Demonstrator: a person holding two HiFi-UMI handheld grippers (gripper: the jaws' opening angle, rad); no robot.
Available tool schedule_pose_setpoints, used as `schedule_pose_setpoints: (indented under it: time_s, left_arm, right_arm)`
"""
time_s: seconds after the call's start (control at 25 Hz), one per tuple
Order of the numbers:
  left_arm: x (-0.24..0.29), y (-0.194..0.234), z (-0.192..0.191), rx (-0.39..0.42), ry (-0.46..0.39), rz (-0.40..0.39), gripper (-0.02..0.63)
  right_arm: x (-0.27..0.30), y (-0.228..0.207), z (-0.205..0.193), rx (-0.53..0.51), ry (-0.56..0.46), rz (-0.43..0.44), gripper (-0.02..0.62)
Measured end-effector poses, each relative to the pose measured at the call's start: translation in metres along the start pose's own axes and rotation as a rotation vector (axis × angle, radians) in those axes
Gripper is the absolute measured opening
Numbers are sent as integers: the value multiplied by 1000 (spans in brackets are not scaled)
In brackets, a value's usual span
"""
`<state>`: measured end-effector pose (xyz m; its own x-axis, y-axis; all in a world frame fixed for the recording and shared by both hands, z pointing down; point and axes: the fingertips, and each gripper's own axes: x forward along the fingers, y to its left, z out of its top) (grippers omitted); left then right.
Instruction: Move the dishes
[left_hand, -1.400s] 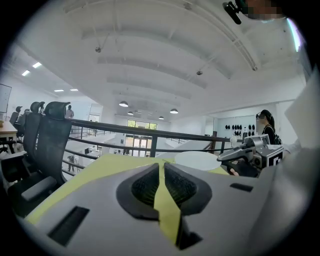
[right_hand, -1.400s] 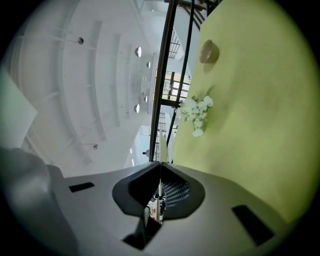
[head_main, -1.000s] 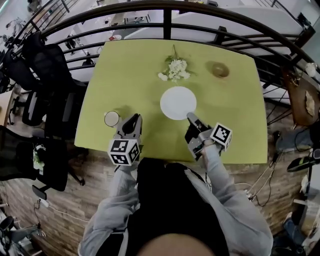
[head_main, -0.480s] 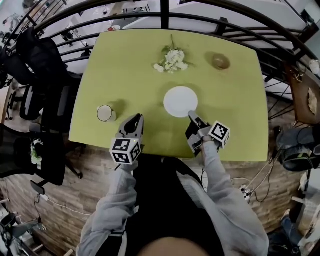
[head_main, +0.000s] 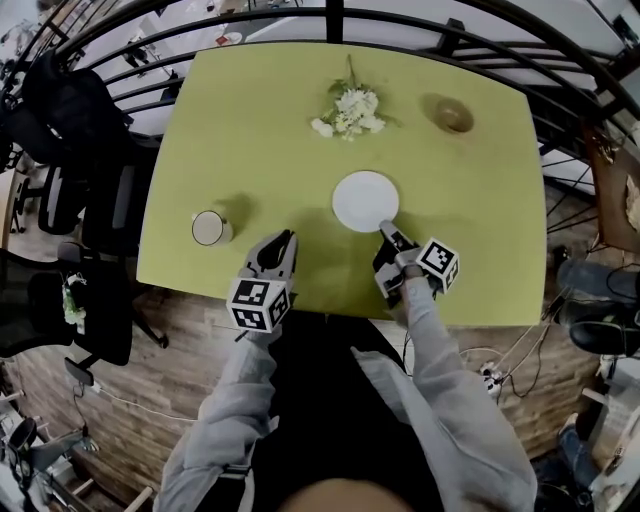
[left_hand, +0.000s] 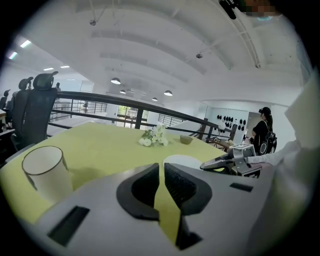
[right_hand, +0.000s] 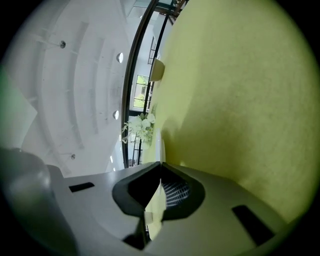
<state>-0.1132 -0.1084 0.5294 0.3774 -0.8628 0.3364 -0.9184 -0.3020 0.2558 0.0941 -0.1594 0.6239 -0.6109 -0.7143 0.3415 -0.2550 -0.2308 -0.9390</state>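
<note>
A white plate lies on the green table, near its front. My right gripper is rolled on its side at the plate's near right rim. In the right gripper view the jaws are closed, and the thin white rim runs into my right gripper's tips. A white cup stands at the front left, also seen in the left gripper view. My left gripper hovers right of the cup, shut and empty. The plate shows beyond it.
White flowers lie at the table's back middle and a small brown bowl at the back right. A black railing curves round the far side. Office chairs stand to the left. A person stands far off.
The head view has shifted, so the table sits higher and larger. My left gripper has drifted a little right, away from the cup. The right gripper stays at the plate's rim.
</note>
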Motion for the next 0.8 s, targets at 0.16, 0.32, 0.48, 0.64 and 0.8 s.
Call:
schedule_pose_setpoints:
  time_s: [0.16, 0.32, 0.48, 0.64, 0.8]
  left_arm:
    - [1, 0, -4, -4, 10, -10, 46]
    - [0, 4, -9, -15, 19, -10, 46]
    - [0, 5, -12, -22, 19, -11, 46]
    - [-2, 2, -13, -22, 14, -10, 46]
    - [-10, -4, -11, -16, 4, -6, 46]
  right_arm:
    - [-1, -18, 0, 62, -44, -99, 20]
    - [1, -20, 0, 52, -69, -161, 23]
    - [4, -22, 0, 69, -68, -181, 26]
    - [2, -26, 3, 92, -76, -204, 32]
    - [-6, -22, 7, 70, -96, -188, 112]
